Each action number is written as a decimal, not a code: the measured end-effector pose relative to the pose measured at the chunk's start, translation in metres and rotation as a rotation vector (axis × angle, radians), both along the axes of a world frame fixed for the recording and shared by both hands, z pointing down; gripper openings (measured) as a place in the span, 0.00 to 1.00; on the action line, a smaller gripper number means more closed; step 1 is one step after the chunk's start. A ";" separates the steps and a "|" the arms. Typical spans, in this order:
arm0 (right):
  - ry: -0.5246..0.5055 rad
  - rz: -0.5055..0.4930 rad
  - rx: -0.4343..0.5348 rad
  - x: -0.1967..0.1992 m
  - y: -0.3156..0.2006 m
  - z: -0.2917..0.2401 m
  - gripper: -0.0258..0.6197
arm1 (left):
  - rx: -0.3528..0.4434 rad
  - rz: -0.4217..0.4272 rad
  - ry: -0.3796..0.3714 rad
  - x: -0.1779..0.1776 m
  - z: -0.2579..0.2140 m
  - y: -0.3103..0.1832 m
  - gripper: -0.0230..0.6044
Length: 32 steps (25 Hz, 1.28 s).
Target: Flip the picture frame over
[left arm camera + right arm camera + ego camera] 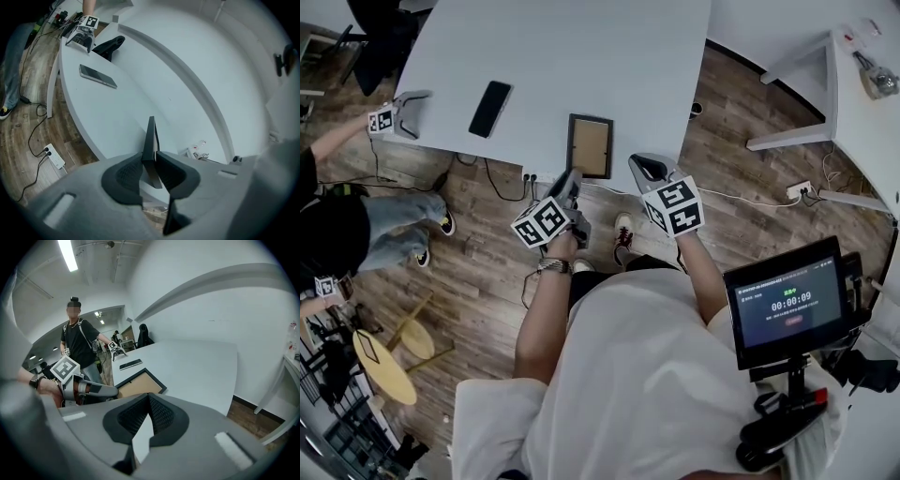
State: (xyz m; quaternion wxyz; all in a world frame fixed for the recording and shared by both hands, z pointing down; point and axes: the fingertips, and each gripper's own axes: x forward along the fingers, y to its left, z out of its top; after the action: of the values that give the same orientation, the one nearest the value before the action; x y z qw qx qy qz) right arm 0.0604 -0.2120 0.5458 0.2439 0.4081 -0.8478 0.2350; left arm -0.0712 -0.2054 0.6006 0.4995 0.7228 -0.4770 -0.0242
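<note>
Picture frame [590, 145] lies brown side up at the bench's [581, 56] near edge in the head view, the left gripper view shows the left gripper's [151, 153] jaws clamped on its rim, and the right gripper view shows the right gripper's [149, 396] jaws together and empty beside it.

A broad pale grey bench [581, 56] with a rounded edge stands on a floor [487, 272] of brown wood planks, where a white power strip [54, 157] and dark cables [33, 122] lie just beside its edge. A second white table [825, 84] stands well apart at the right, and small round yellow tables [384, 366] are grouped at the lower left. Plain white walls [187, 282] rise behind the bench under a ceiling with a bright strip light [69, 255].
</note>
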 end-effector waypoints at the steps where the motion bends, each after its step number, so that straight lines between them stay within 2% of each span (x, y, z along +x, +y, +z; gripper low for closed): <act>1: 0.003 -0.003 -0.002 0.000 0.001 0.001 0.04 | -0.006 -0.001 0.006 -0.001 0.002 0.002 0.18; 9: 0.048 -0.029 -0.009 0.002 0.002 0.011 0.04 | -0.039 -0.006 0.017 -0.004 0.013 0.009 0.21; 17: 0.054 -0.030 -0.036 0.003 0.007 0.019 0.04 | -0.074 -0.037 0.083 -0.002 0.018 0.016 0.22; 32: 0.062 -0.036 -0.057 0.002 0.015 0.027 0.04 | -0.136 -0.055 0.118 0.001 0.036 0.035 0.24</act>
State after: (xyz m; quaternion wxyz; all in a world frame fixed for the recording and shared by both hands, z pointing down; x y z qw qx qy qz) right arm 0.0628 -0.1974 0.5729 0.2857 0.3926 -0.8400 0.2421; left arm -0.0699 -0.1702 0.6365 0.5740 0.6711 -0.4668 -0.0480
